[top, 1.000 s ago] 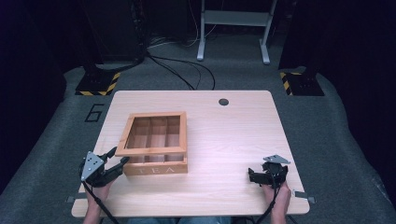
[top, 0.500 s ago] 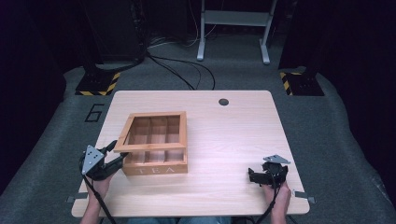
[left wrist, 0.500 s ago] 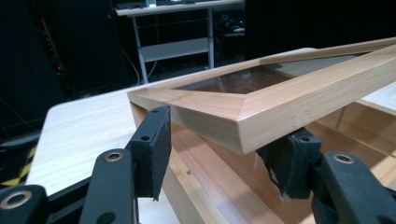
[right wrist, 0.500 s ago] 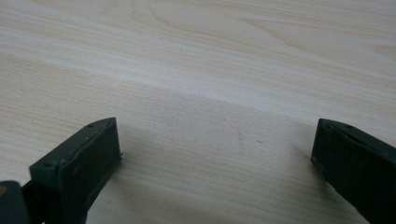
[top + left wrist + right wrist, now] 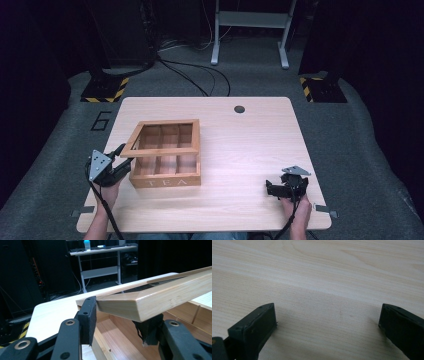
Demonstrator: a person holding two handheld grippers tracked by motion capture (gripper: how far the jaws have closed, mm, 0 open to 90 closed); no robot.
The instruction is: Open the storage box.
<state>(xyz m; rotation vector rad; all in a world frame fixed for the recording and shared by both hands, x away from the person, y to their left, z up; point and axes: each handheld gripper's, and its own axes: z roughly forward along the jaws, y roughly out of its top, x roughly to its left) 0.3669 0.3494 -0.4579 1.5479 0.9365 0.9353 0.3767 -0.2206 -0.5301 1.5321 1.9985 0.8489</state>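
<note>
In left claw (image 5: 117, 322) (clamped): raised lid (image 5: 160, 296)

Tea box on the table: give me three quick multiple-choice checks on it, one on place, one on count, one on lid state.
1. Where does the tea box sit on the table?
A. left half
B. right half
C. far right corner

2. How many compartments does it show per row?
A. two
B. three
C. five

3. What state is the lid in?
A. flat shut
B. taken off
C. raised at its front edge

Answers: 1 A, the box is beside the left tongs, far from the right tongs. 2 B, two dividers split each row. 3 C, the left tongs grip the lid's corner above the box wall.
</note>
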